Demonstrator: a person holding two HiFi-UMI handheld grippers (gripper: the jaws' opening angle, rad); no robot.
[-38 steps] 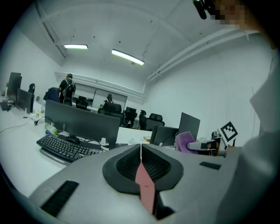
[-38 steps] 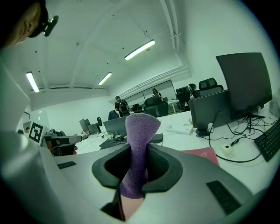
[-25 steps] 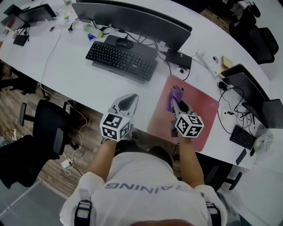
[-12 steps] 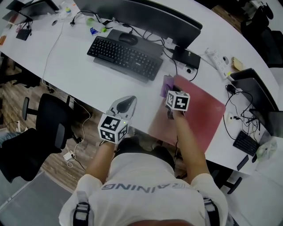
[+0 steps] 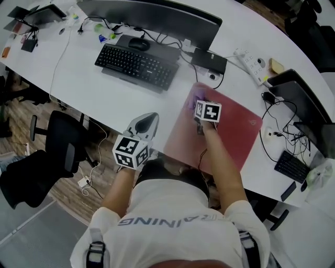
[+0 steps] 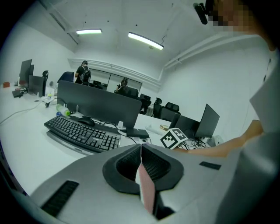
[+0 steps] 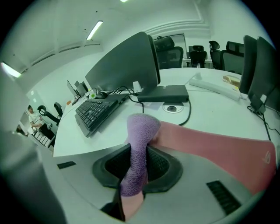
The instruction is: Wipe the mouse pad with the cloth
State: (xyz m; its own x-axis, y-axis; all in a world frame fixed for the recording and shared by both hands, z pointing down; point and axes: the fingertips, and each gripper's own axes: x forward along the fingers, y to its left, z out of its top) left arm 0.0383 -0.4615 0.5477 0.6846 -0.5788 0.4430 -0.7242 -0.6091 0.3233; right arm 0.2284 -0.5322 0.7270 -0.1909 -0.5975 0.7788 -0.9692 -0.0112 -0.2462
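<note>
A pink mouse pad (image 5: 230, 137) lies on the white desk, right of the keyboard; in the right gripper view the pad (image 7: 218, 148) stretches off to the right. My right gripper (image 5: 198, 107) is over the pad's far left corner, shut on a purple cloth (image 7: 139, 140) that sticks up between its jaws and bends onto the pad. The cloth (image 5: 189, 102) shows as a purple patch just beyond the marker cube. My left gripper (image 5: 146, 123) hangs at the desk's near edge, left of the pad, shut with nothing in it (image 6: 141, 162).
A black keyboard (image 5: 133, 65), a mouse (image 5: 138, 44) and a wide monitor (image 5: 152, 15) stand at the back left. A dock with cables (image 5: 209, 62) sits just beyond the pad. A power strip (image 5: 252, 63) and laptops (image 5: 298, 104) are to the right. An office chair (image 5: 57, 152) stands below the desk.
My right gripper has pushed the cloth forward across the pad, from its near middle to the far left corner. The left gripper has stayed at the desk edge.
</note>
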